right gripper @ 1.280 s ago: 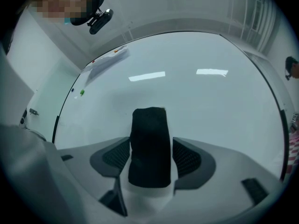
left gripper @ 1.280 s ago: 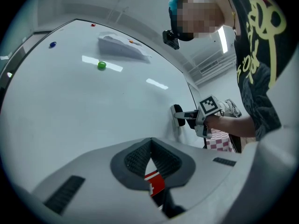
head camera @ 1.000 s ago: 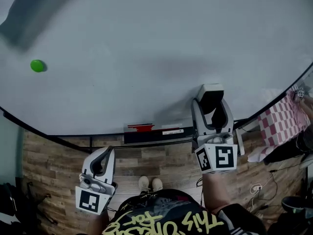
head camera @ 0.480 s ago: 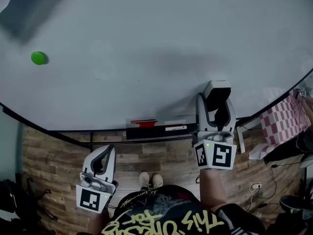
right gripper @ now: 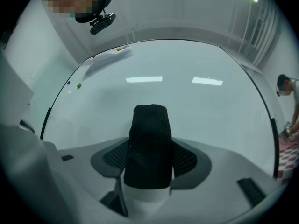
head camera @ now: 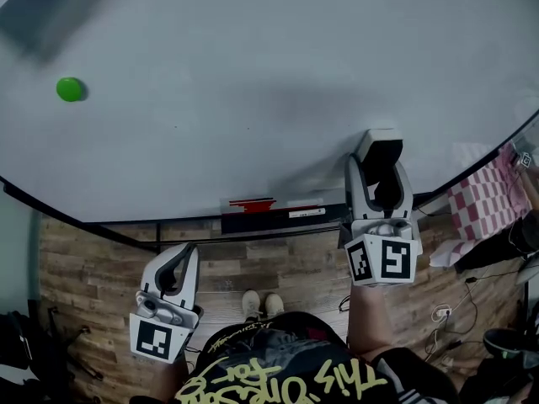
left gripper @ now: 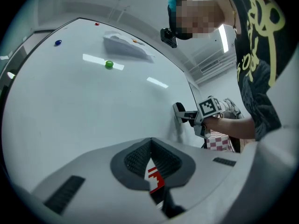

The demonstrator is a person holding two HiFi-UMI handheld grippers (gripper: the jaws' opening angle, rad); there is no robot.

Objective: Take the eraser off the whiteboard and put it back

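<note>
Right gripper [head camera: 378, 175] jaws clamp the eraser [right gripper: 148, 139] at the whiteboard [head camera: 253, 82]; left gripper [head camera: 173, 268] jaws are closed and empty. Seat the eraser flat on the board before releasing.

Grey-white left gripper [head camera: 184, 255], right gripper [head camera: 379, 163]; yellow-lettered black shirt [head camera: 278, 353].

We see a pale whiteboard [head camera: 253, 74] with 1 green magnet [head camera: 70, 89]. The eraser [right gripper: 149, 141] is black on white. The floor [head camera: 278, 269] is brown wood-plank and the cloth [head camera: 488, 206] is pink-and-white checked.
</note>
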